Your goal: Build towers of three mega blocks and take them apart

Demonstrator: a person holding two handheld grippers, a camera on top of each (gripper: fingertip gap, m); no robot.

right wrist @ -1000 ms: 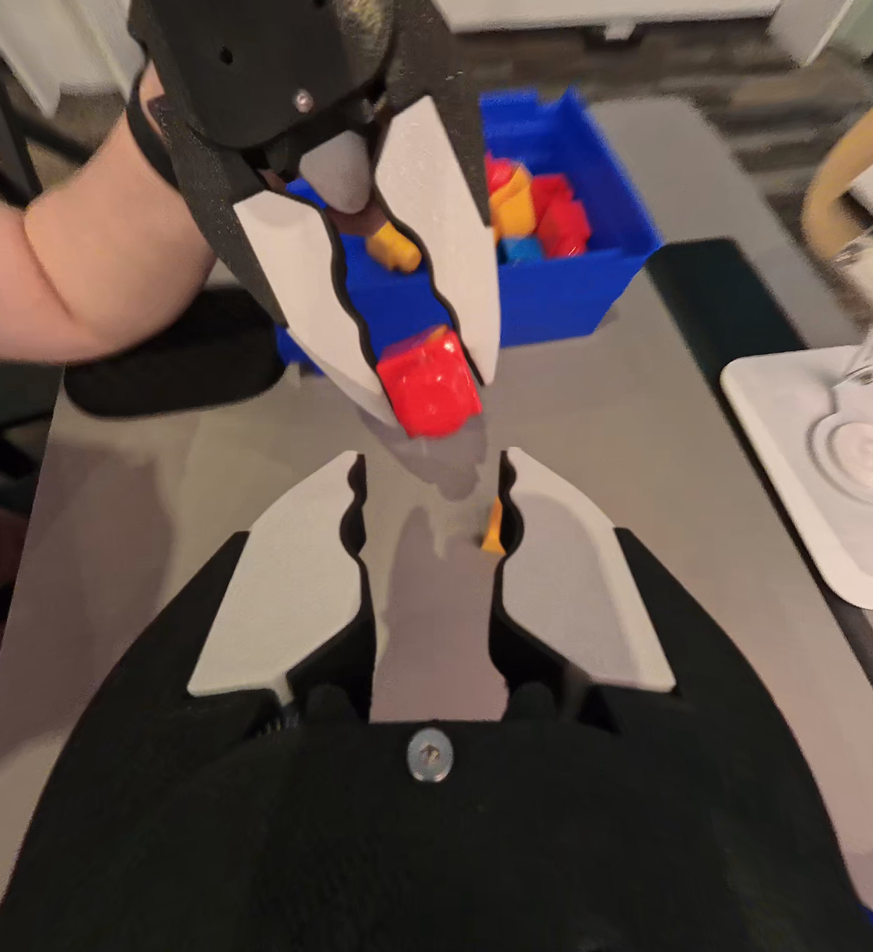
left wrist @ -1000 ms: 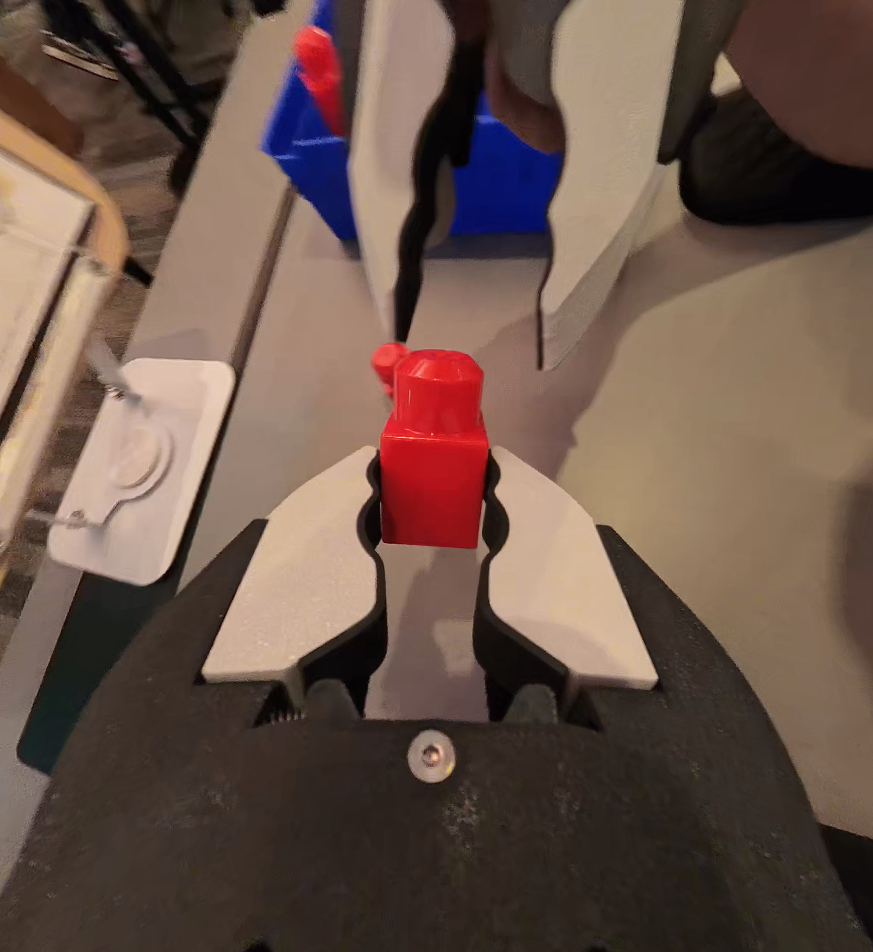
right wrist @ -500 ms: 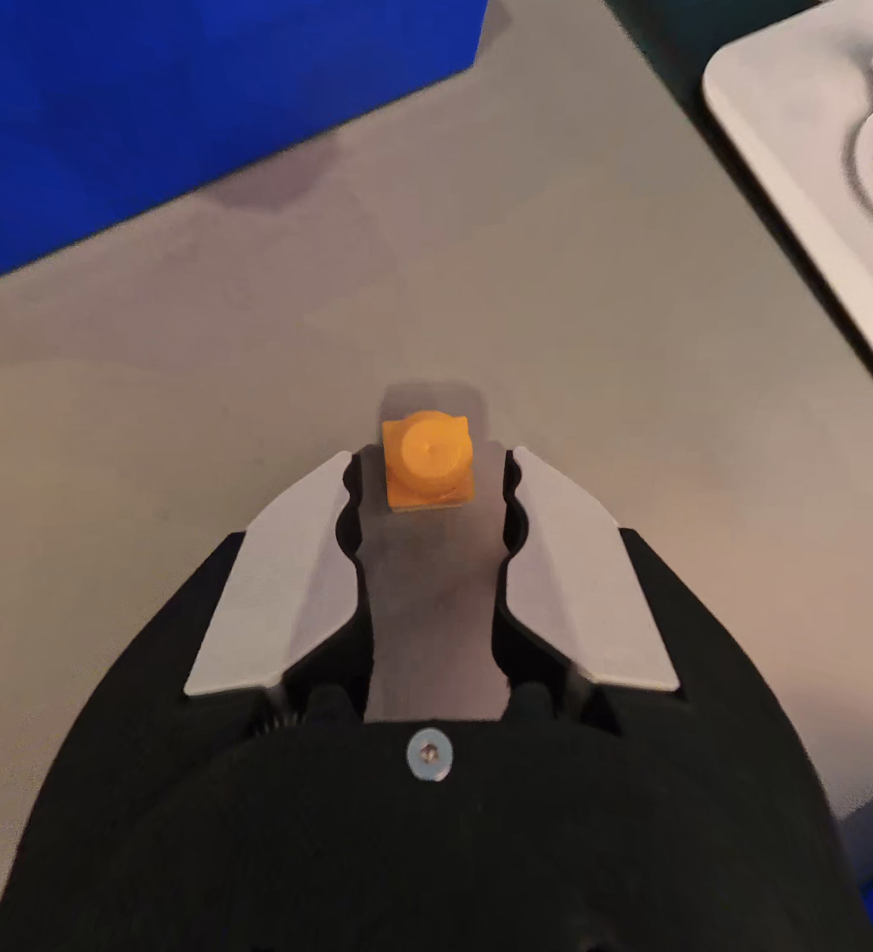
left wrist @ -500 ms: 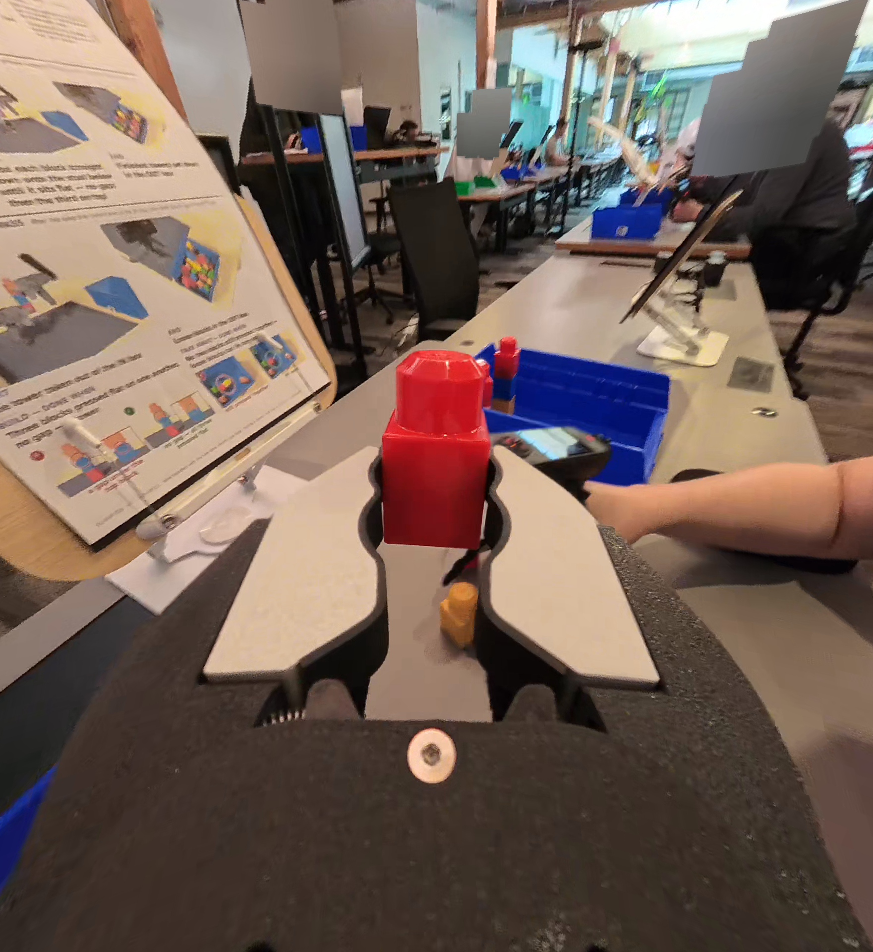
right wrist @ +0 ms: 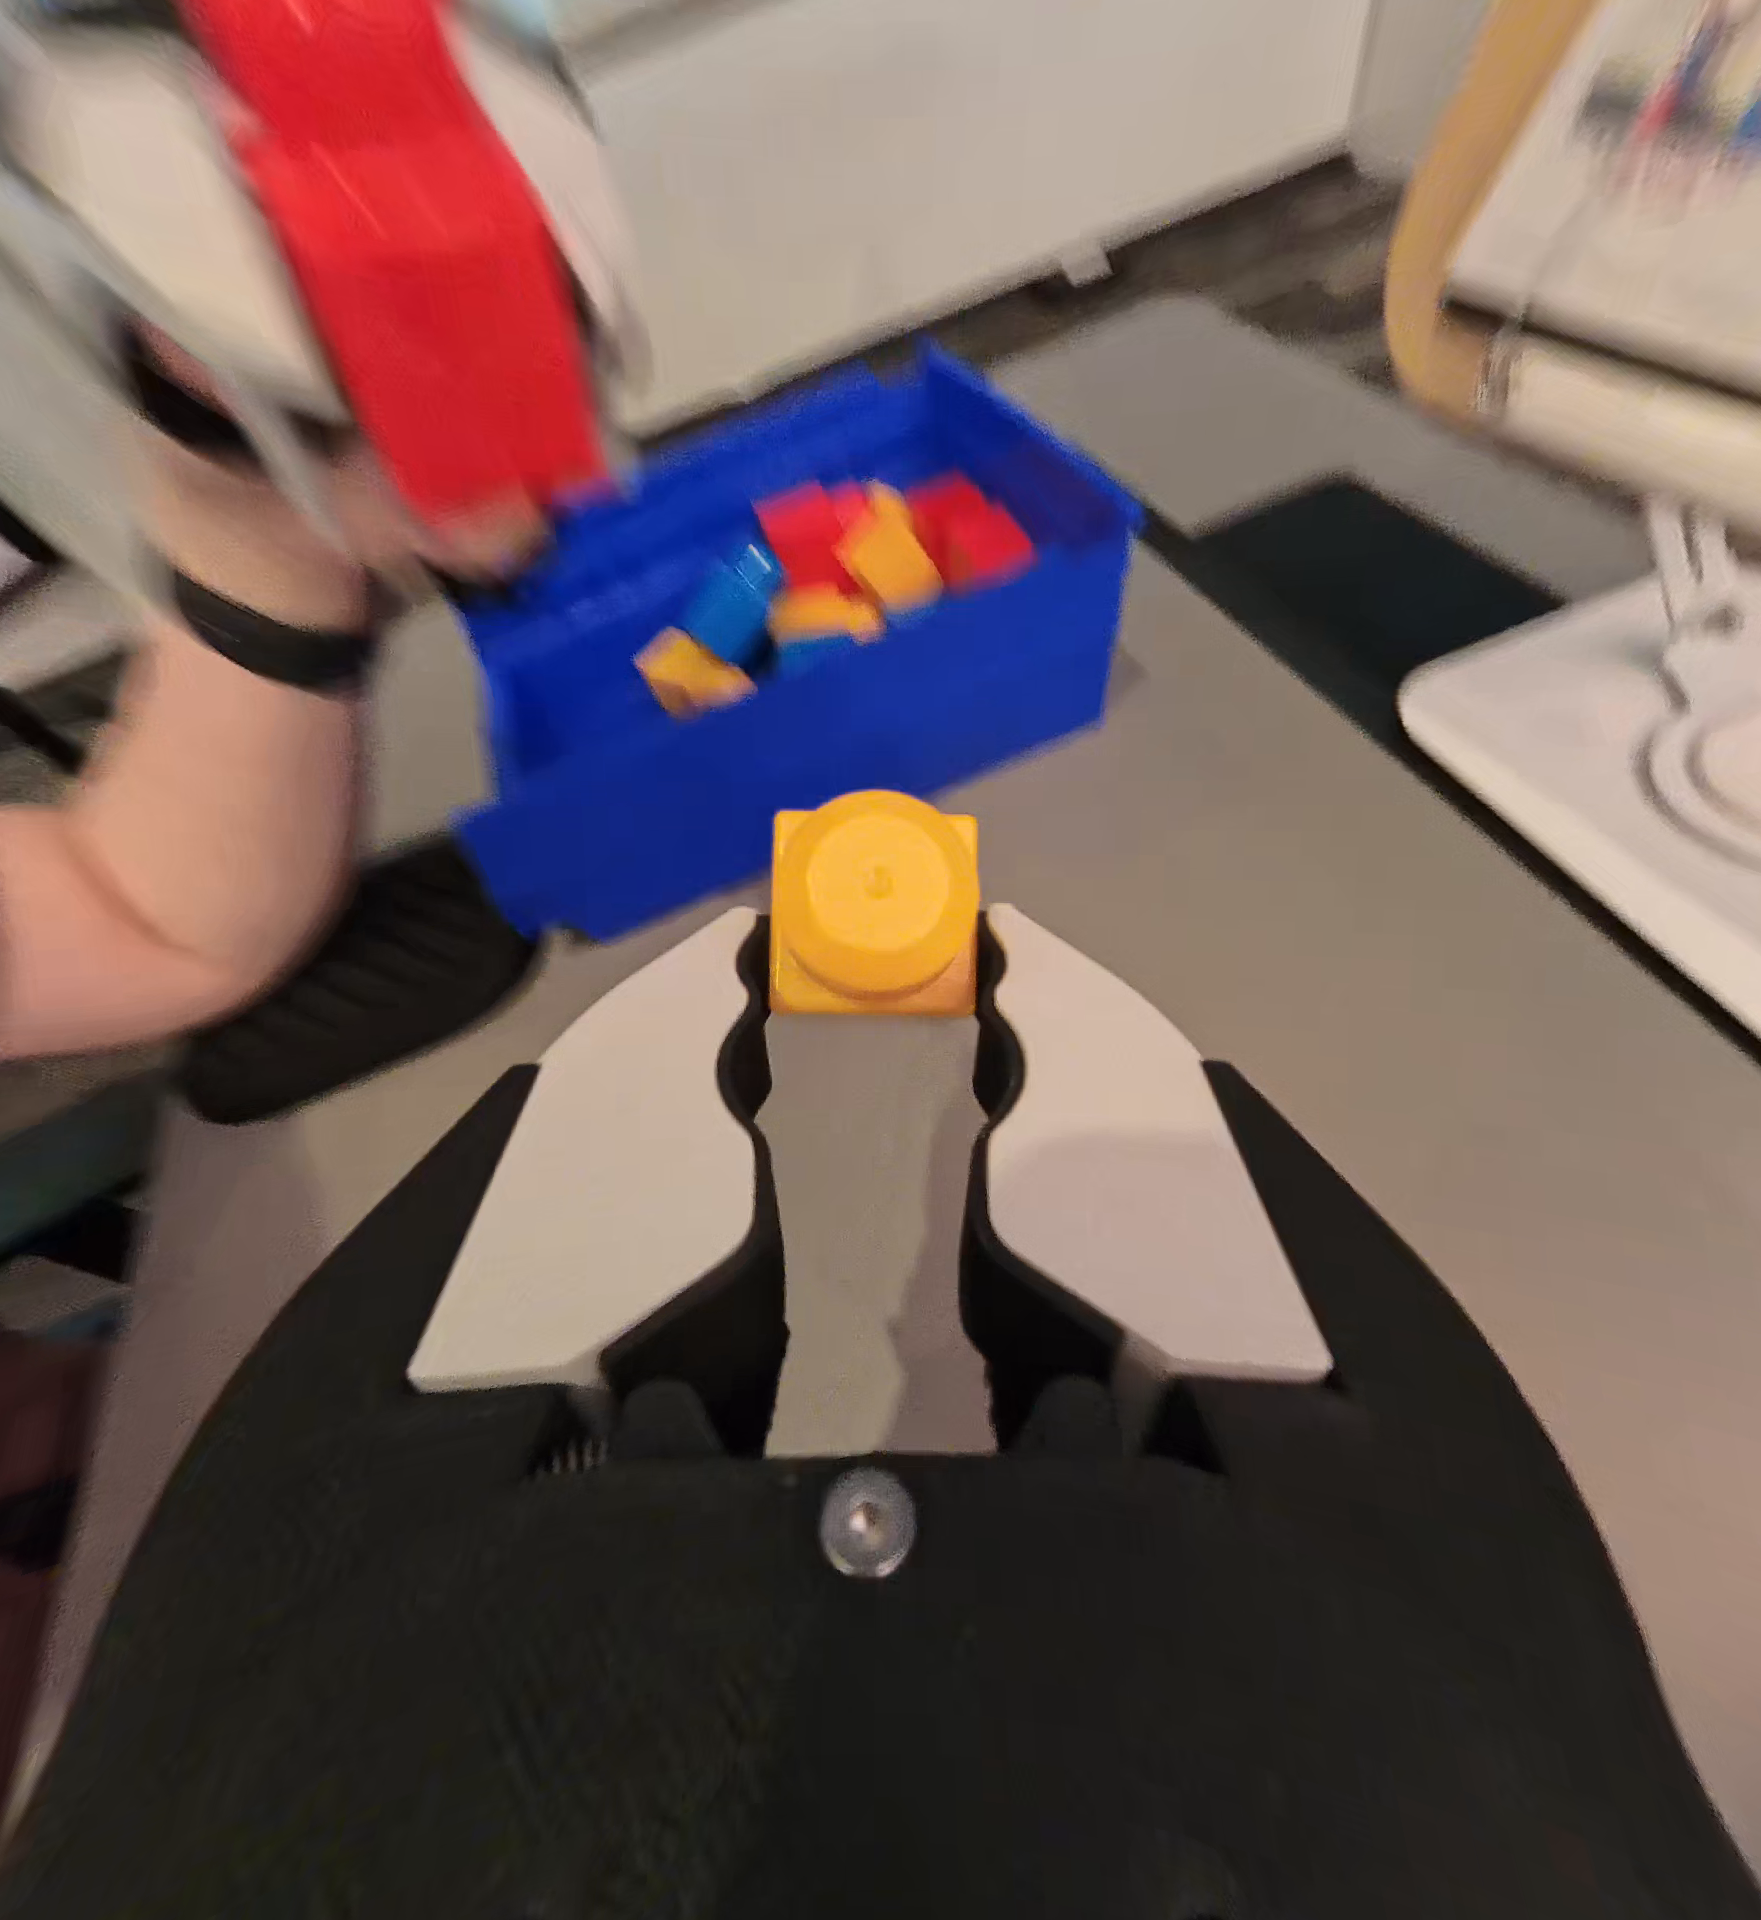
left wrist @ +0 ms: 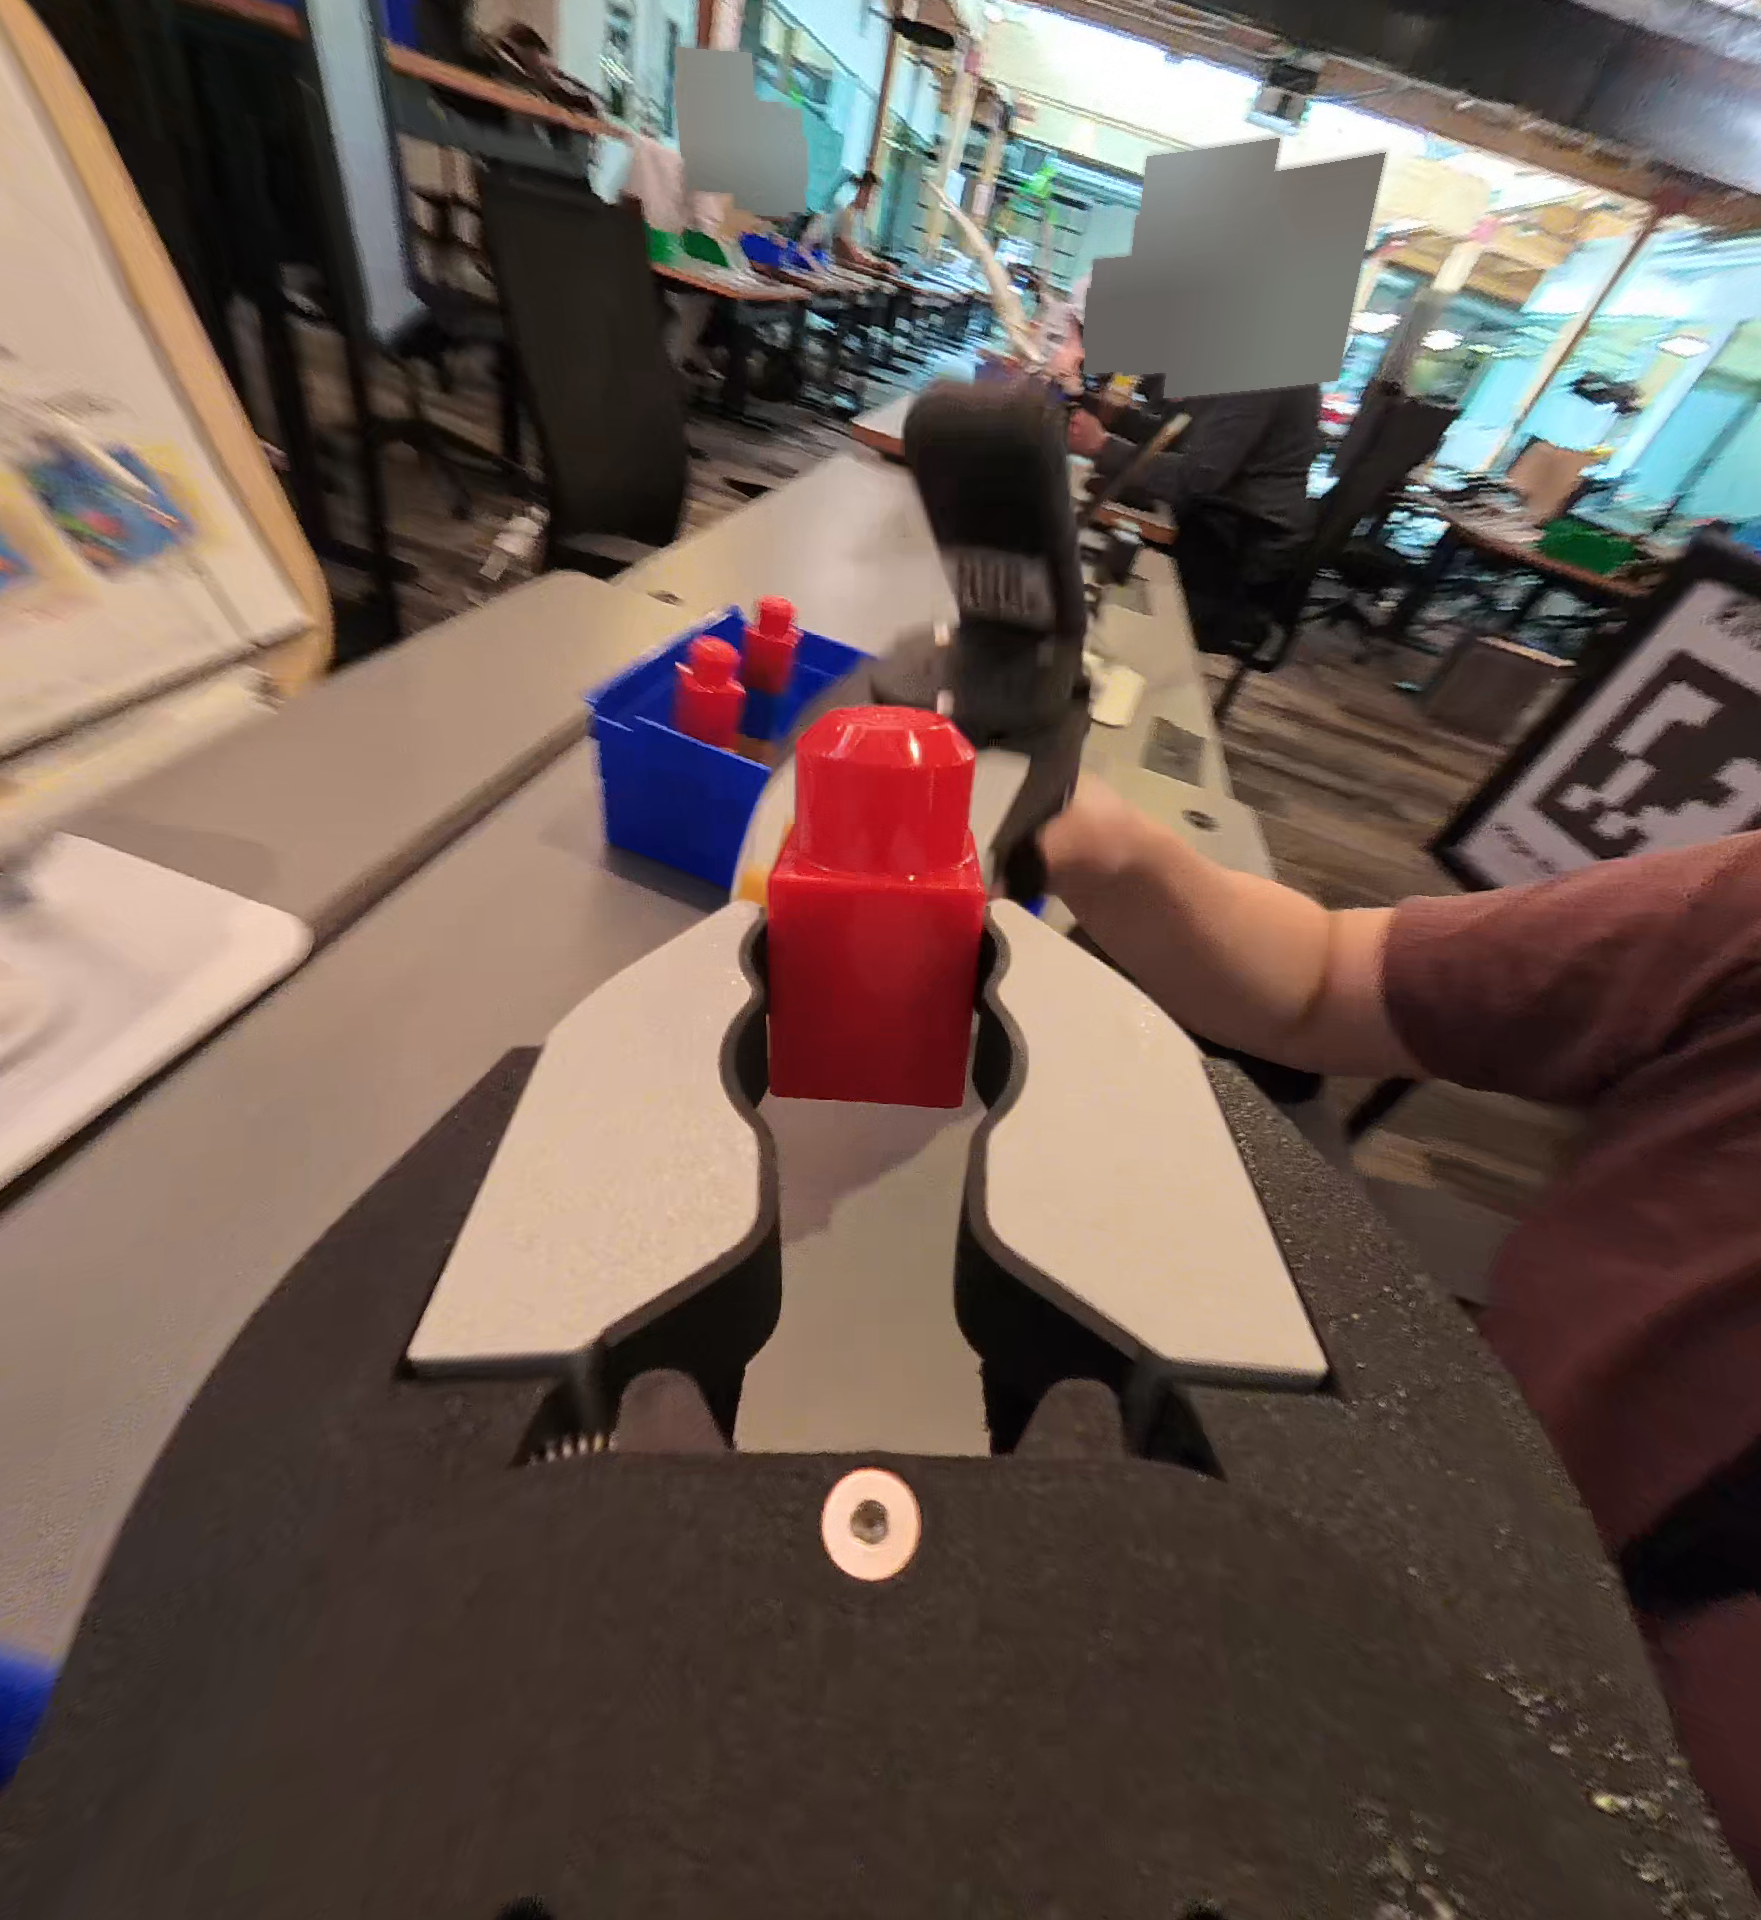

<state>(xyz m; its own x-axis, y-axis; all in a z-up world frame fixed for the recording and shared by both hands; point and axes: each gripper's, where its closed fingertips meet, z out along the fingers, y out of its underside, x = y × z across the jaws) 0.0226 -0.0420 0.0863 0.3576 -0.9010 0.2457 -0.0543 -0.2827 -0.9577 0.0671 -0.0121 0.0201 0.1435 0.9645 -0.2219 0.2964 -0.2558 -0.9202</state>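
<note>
- Grey bench (right wrist: 1271, 935) fills the near ground of both wrist views; behind it the left wrist view shows a long workroom with more benches, dark chairs and seated people, blurred.
- Left claw (left wrist: 871, 997) is clenched on a red block (left wrist: 871, 935): the block stands upright with its stud on top, both pads pressed against its square sides, lifted clear of the bench.
- Right claw (right wrist: 874, 966) grips a yellow block (right wrist: 874, 914) at its fingertips, stud turned toward the camera, a pad against each side.
- In the right wrist view the left claw and its red block appear as a blurred shape at upper left, above and to the left of the yellow block.
- A blue bin (right wrist: 803, 748) sits on the bench just beyond the yellow block, with red, yellow and blue blocks (right wrist: 855, 561) jumbled inside.
- From the left wrist view the same blue bin (left wrist: 668, 790) shows two stacked block towers with red tops (left wrist: 741, 675) rising above its rim.
- A white stand base (right wrist: 1634, 810) lies to the right of the bin, carrying a tilted instruction board (left wrist: 45, 416) with a wooden edge.
- A person's bare forearm (left wrist: 1219, 956) and maroon sleeve (left wrist: 1582, 987) reach in from the right of the left wrist view.
</note>
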